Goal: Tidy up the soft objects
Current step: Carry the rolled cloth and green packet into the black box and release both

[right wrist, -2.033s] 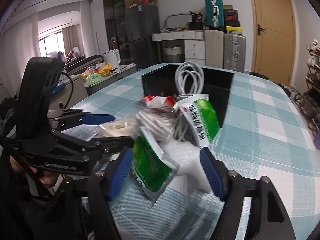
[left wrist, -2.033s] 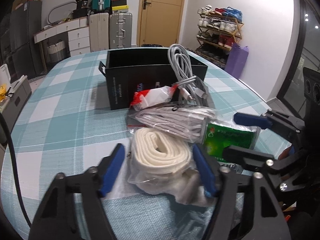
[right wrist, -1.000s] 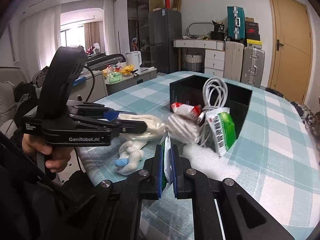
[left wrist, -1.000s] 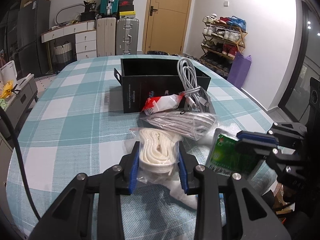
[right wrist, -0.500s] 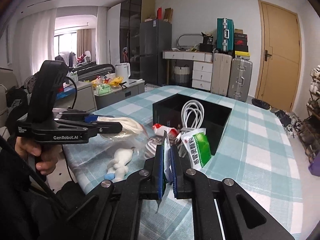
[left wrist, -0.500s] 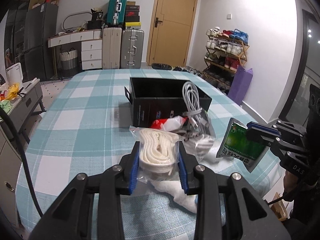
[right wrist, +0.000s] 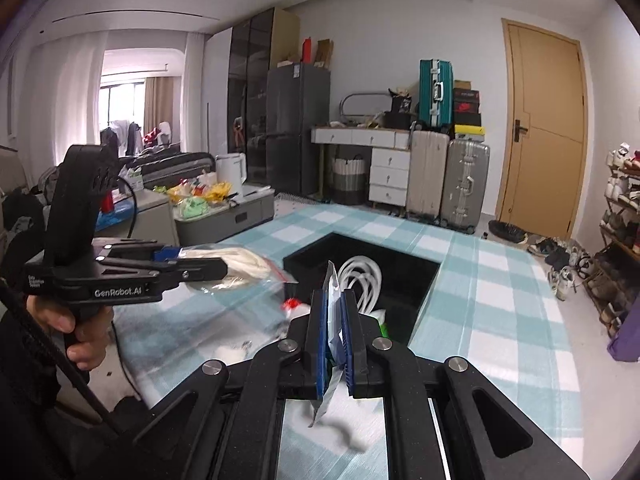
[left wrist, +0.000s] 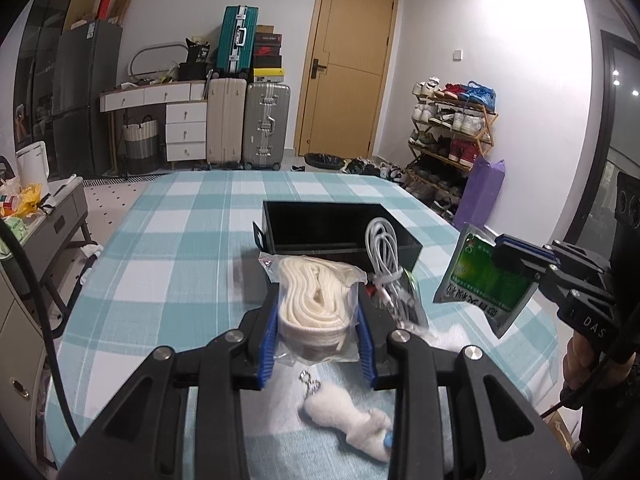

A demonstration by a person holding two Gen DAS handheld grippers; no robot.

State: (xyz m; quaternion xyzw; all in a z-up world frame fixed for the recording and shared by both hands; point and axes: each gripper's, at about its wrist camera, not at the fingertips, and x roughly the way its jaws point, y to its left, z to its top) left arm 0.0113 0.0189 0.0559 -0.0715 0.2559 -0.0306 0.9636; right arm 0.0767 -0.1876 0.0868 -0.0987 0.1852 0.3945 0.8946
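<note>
My left gripper [left wrist: 316, 328] is shut on a clear bag of folded cream strap [left wrist: 312, 304] and holds it above the checked table, in front of the black box [left wrist: 340, 228]. The bag also shows in the right wrist view [right wrist: 240, 266]. My right gripper [right wrist: 335, 336] is shut on a green and white packet [left wrist: 486, 280], seen edge-on in the right wrist view [right wrist: 331, 316], and holds it up at the right of the box [right wrist: 360, 256]. A white cable coil [left wrist: 382, 252] stands at the box's near right corner.
A small white plush keychain [left wrist: 348, 428] lies on the table [left wrist: 160, 272] below my left gripper. White padding [left wrist: 452, 336] and a red and white packet [right wrist: 292, 305] lie near the box. Suitcases, drawers and a shoe rack stand beyond the table.
Both grippers closed on their items and lifted them: the strap bag and the green packet have risen off the table and now hang near the black box. The plush keychain is uncovered.
</note>
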